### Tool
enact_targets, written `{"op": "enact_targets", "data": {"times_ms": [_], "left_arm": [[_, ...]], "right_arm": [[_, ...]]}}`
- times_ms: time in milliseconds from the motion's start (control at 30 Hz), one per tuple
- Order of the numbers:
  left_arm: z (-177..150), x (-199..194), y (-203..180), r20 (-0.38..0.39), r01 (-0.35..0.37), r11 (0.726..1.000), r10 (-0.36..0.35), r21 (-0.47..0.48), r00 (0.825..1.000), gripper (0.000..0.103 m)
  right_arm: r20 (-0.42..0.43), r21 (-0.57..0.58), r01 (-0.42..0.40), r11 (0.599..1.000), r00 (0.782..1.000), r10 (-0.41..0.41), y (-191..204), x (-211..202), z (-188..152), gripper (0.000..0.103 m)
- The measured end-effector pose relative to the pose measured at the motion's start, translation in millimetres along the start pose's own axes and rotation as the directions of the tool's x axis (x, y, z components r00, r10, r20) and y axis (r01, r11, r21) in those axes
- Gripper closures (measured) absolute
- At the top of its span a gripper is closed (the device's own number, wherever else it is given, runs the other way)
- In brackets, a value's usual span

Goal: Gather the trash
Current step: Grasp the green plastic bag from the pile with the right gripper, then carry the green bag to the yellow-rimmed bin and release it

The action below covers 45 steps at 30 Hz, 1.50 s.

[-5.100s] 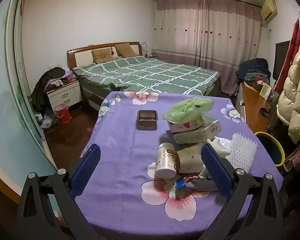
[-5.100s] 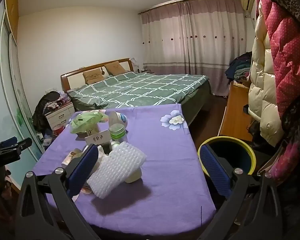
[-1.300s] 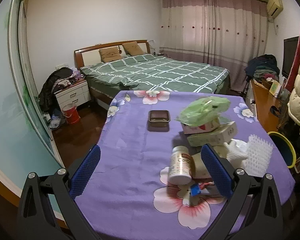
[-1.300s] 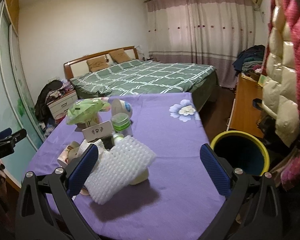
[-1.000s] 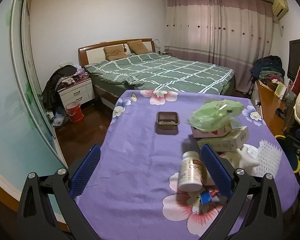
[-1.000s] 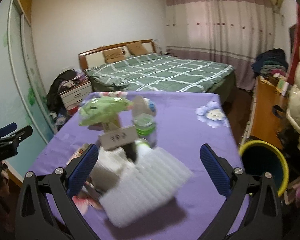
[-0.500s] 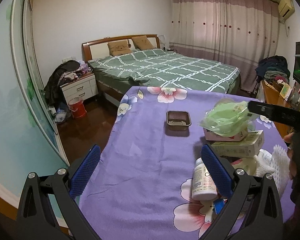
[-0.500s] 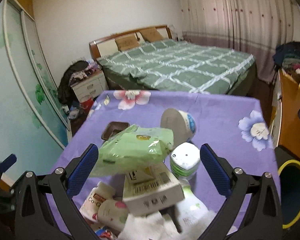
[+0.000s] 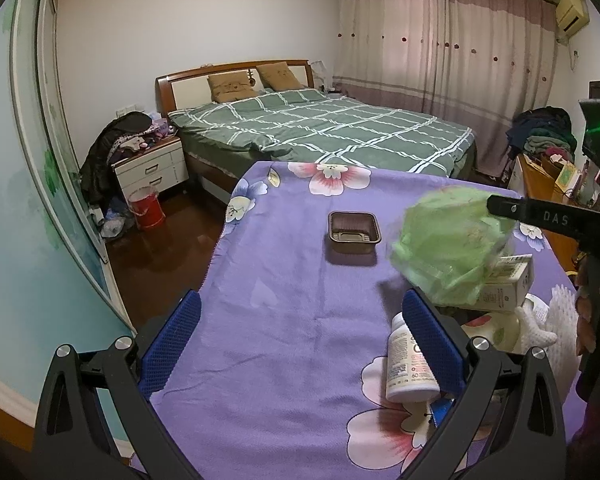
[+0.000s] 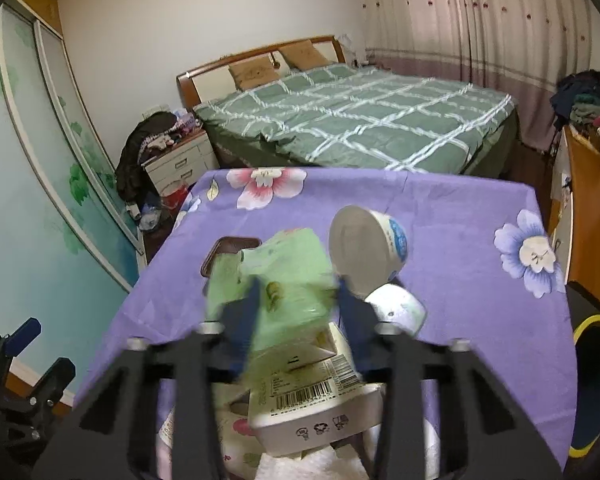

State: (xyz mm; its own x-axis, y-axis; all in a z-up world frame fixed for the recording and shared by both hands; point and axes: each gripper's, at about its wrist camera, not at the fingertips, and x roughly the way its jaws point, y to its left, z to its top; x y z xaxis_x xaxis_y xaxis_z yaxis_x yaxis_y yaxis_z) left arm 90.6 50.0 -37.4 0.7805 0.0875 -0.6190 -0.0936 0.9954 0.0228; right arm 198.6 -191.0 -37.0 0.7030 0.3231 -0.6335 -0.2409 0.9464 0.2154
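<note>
Trash pile sits on the right part of the purple floral tablecloth (image 9: 284,320): green plastic packet (image 10: 284,280) on top, white cardboard box (image 10: 308,396) with barcode under it, white pill bottle (image 9: 408,364) lying on its side, white foam mesh (image 9: 560,320) at the edge. Your right gripper (image 10: 296,304) has just been closing, and its blue pads now pinch the green packet from both sides, above the box. Motion blur there, so pad contact looks firm but fine detail is lost. Your left gripper (image 9: 300,340) hangs over the near table edge, jaws wide apart, nothing between them. Brown plastic tray (image 9: 354,232) stands alone mid-table, looks empty. White tub (image 10: 366,248) lies tipped on its side just behind the packet, small green-lidded cup (image 10: 396,308) beside it. Yellow-rimmed bin (image 10: 596,380) stands on the floor off the table's right side; contents not visible. Room: bed with green checked cover (image 9: 320,128), white nightstand (image 9: 152,168), red bucket (image 9: 146,212), pink curtains (image 9: 440,40).
</note>
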Motion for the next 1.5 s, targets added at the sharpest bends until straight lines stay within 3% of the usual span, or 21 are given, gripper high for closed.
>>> {"op": "enact_targets", "data": {"times_ms": [133, 433, 600, 800, 1000, 1200, 1500], "left_arm": [[-1, -4, -4, 0.007, 0.000, 1.000, -0.001, 0.011, 1.000, 0.004], [1, -13, -17, 0.023, 0.022, 0.999, -0.023, 0.036, 0.999, 0.004], [1, -16, -30, 0.029, 0.053, 0.997, -0.055, 0.057, 0.998, 0.004], [-2, -20, -57, 0.029, 0.107, 0.989, -0.110, 0.099, 0.994, 0.004], [-6, -21, -93, 0.013, 0.164, 0.975, -0.168, 0.152, 0.986, 0.004], [-11, -21, -120, -0.013, 0.201, 0.962, -0.202, 0.183, 0.979, 0.004], [-9, -20, -129, -0.032, 0.184, 0.963, -0.182, 0.196, 0.983, 0.004]], "right_arm": [[0.033, -0.012, -0.016, 1.000, 0.999, 0.016, 3, -11, 3, 0.084], [0.150, -0.019, 0.003, 1.000, 0.989, 0.000, -11, -66, 15, 0.084], [0.205, 0.032, 0.083, 0.996, 0.975, -0.088, -52, -103, 13, 0.084], [0.232, 0.157, 0.245, 0.957, 0.933, -0.277, -131, -150, -6, 0.084], [0.165, 0.289, 0.413, 0.864, 0.867, -0.470, -219, -177, -40, 0.084], [0.039, 0.366, 0.538, 0.760, 0.807, -0.590, -293, -169, -76, 0.084], [-0.113, 0.394, 0.598, 0.698, 0.785, -0.609, -343, -123, -119, 0.082]]}}
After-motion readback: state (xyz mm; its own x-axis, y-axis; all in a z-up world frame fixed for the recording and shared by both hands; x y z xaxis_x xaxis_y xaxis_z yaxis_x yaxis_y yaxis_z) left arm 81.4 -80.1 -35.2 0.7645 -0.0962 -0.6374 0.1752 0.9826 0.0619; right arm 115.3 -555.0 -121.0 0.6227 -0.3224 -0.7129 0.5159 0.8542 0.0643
